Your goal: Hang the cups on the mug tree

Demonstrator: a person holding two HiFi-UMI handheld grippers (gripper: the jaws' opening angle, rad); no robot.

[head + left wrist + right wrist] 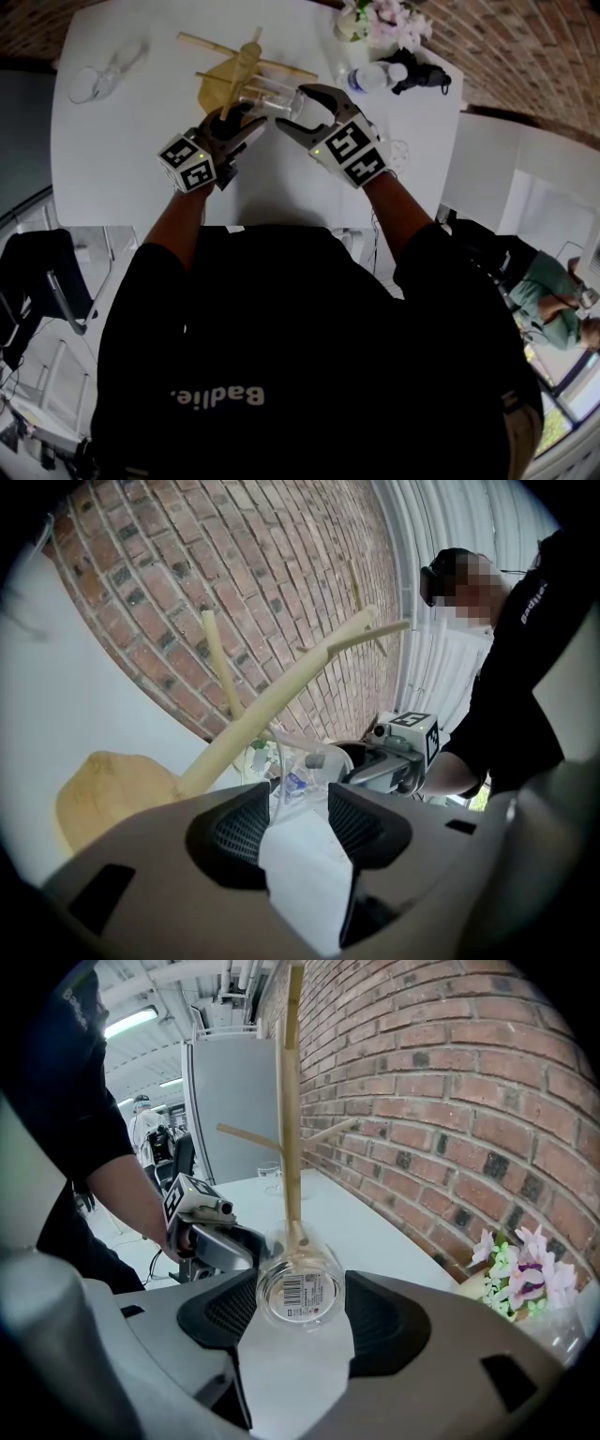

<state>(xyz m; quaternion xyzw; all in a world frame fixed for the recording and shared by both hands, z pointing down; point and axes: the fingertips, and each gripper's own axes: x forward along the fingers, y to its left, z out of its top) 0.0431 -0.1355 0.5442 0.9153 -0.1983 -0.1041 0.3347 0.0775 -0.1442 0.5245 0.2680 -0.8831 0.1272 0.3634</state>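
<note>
- The right gripper is clenched on a clear cup. Its ribbed black pads press the cup's round wall from both sides.
- The cup is smooth, see-through and cylindrical. It lies on its side in the grip, with its flat bottom towards the right gripper's camera and a small barcode label stuck on that bottom.
- The left gripper is released, with its jaws standing wide. The cup's thin rim sits just ahead of its pads, which do not press on it.
- In the head view the two grippers meet from either side over the table, and the cup is lifted between them right at the mug tree.
- The mug tree is pale, matt wood: a rounded flat base, a slim stem and thin straight pegs slanting outwards. It stands near the middle of the table's far edge.
- Through the glass a wooden peg reaches the cup's far end; I cannot tell whether it goes inside.
- A second clear cup is near the far left corner.
- Pink and white flowers and a plastic bottle are by the far right corner.
</note>
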